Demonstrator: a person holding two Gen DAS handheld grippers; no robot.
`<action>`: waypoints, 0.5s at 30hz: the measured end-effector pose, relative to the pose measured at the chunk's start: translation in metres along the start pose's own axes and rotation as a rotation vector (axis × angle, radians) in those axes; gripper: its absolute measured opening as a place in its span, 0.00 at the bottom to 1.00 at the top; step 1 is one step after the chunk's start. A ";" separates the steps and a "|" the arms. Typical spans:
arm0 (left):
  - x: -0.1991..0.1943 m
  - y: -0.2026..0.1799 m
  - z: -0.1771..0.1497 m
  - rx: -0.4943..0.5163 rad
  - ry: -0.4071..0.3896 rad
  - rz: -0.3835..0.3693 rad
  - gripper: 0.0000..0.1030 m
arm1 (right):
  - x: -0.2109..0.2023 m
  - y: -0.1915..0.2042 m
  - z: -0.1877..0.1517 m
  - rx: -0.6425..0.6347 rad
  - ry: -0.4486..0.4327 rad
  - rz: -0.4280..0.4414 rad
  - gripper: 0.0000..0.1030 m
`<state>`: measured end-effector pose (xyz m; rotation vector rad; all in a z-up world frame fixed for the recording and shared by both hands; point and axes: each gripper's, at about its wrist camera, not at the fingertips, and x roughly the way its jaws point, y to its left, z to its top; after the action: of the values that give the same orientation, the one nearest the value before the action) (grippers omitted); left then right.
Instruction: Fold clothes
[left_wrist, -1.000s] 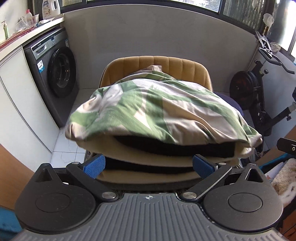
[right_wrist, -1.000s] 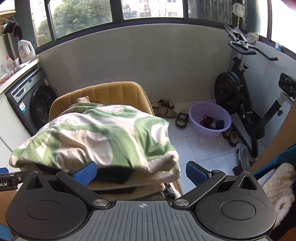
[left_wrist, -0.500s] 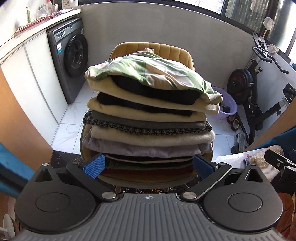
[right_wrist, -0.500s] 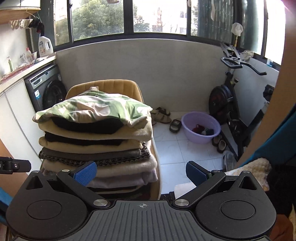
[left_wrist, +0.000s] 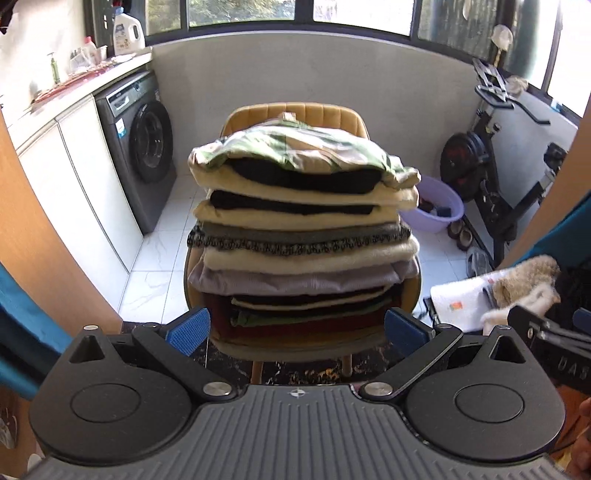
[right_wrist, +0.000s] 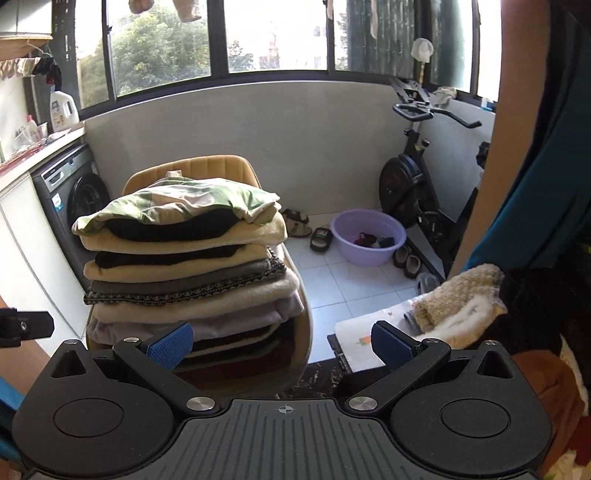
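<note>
In the left wrist view, a grey washing machine (left_wrist: 142, 147) stands at the left of the frame under a worktop (left_wrist: 74, 83) that carries a white detergent bottle (left_wrist: 127, 35). At the centre, a tall stack of folded clothes (left_wrist: 303, 240) sits on a mustard chair (left_wrist: 295, 114), topped by a green and cream patterned garment (left_wrist: 295, 147). The left tool (left_wrist: 294, 326) sits at the bottom centre, its 2 blue pads spread wide and holding nothing. To the right of the stack are a purple basin (left_wrist: 437, 208) on the tiled floor and an exercise bike (left_wrist: 495, 173).

In the right wrist view, the same stack (right_wrist: 184, 277) fills the left half of the frame. The right tool (right_wrist: 280, 343), at the bottom centre, is also spread and empty. At the right of the frame, a fluffy cream garment (right_wrist: 461, 299) lies unfolded beside a white cloth (right_wrist: 364, 334).
</note>
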<state>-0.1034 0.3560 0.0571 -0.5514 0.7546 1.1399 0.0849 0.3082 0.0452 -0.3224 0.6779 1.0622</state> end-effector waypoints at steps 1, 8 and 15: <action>0.002 0.005 -0.003 0.008 0.022 0.003 1.00 | -0.002 0.005 -0.003 0.020 0.009 -0.007 0.99; 0.007 0.047 -0.024 0.005 0.099 0.008 1.00 | -0.024 0.056 -0.030 0.003 0.043 -0.050 0.99; 0.006 0.071 -0.038 0.026 0.144 -0.029 1.00 | -0.045 0.090 -0.053 -0.002 0.065 -0.063 0.99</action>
<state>-0.1779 0.3558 0.0271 -0.6259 0.8816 1.0702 -0.0268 0.2899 0.0408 -0.3783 0.7203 0.9960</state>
